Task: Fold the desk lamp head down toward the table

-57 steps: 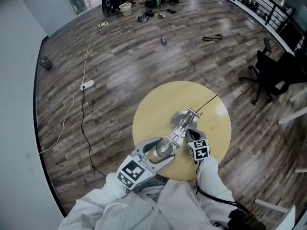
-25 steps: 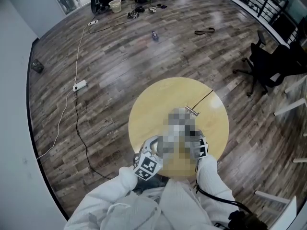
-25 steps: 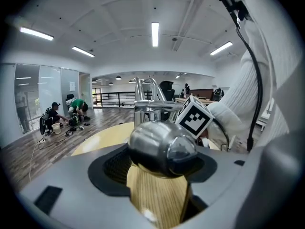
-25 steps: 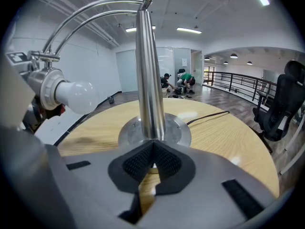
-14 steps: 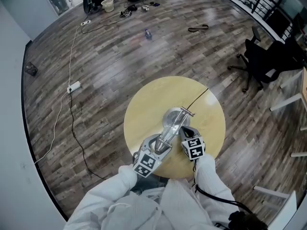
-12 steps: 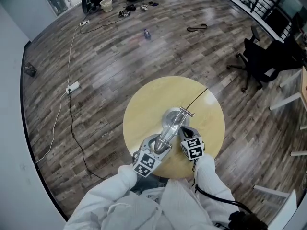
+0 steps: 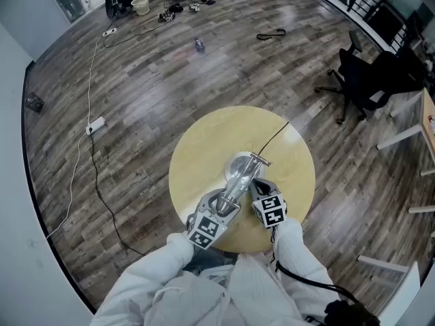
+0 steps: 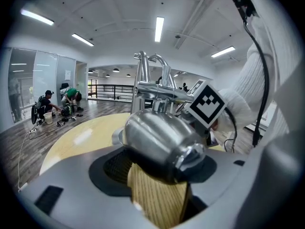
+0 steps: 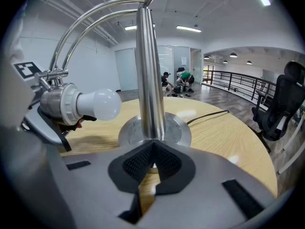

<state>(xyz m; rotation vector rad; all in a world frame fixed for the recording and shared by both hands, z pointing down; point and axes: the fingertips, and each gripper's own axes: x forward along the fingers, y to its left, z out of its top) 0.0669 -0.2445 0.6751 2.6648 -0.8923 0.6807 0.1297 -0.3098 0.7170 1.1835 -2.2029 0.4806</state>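
- Lamp head (image 8: 157, 140): chrome, over the bench (image 7: 204, 148), held in the left gripper (image 8: 159, 171) jaws.
- Right gripper (image 9: 152, 162): jaws pinching the pole (image 9: 150, 80) near the base.
- Handling: brace the pole and swing the head down slowly.

Head view looks steeply down over round table (image 7: 197, 151); both gripper views sit low, close on the shared desk lamp (image 9: 150, 80).

A chrome desk lamp (image 7: 238, 176) is stood on its round base (image 9: 177, 128) near the middle of the round wooden table (image 7: 197, 148). Its post (image 9: 149, 70) is kept upright. The head (image 8: 159, 142) is carried toward the near edge by arched rods (image 9: 110, 4), with the white bulb (image 9: 97, 105) roughly level. A black cord (image 7: 275, 136) is trailed to the far-right edge.
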